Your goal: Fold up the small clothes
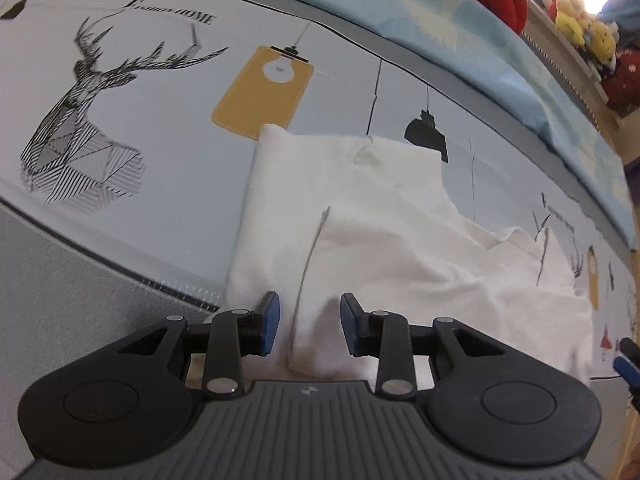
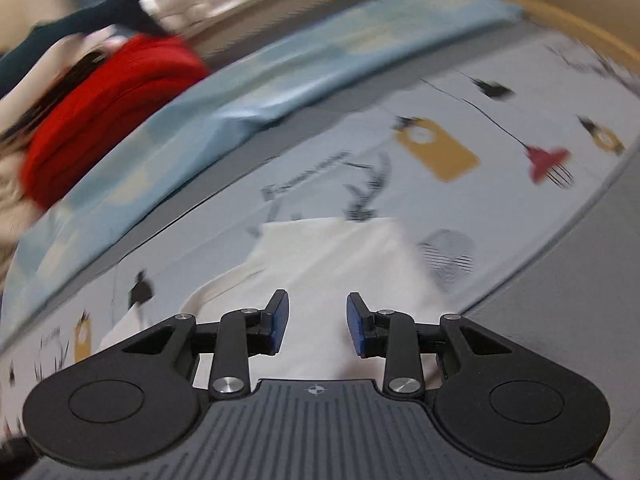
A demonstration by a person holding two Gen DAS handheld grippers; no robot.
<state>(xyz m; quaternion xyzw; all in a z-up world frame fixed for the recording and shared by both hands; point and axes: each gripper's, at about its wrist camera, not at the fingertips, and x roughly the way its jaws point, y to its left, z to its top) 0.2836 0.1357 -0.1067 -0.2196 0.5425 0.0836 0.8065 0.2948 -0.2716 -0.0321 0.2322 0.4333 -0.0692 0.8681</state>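
The white garment lies part-folded on the printed sheet, its far edge at twelve o'clock. Left gripper and right gripper both stand apart, clamping nothing. A pinch may catch one layer only, dragging the fold askew.

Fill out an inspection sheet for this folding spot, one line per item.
Surface: printed sheet with deer and lamp motifs, grey border.
Job's things: white garment, partly folded, creased, lying on the sheet.
Clutter: nothing seen on the sheet beside the garment.
Grippers: left hand-held gripper open, a fold ridge between its pads; right hand-held gripper open over the garment, nothing held.
Cables: nothing seen.
Surroundings: blue bedding, red fabric, plush toys; right view blurred.
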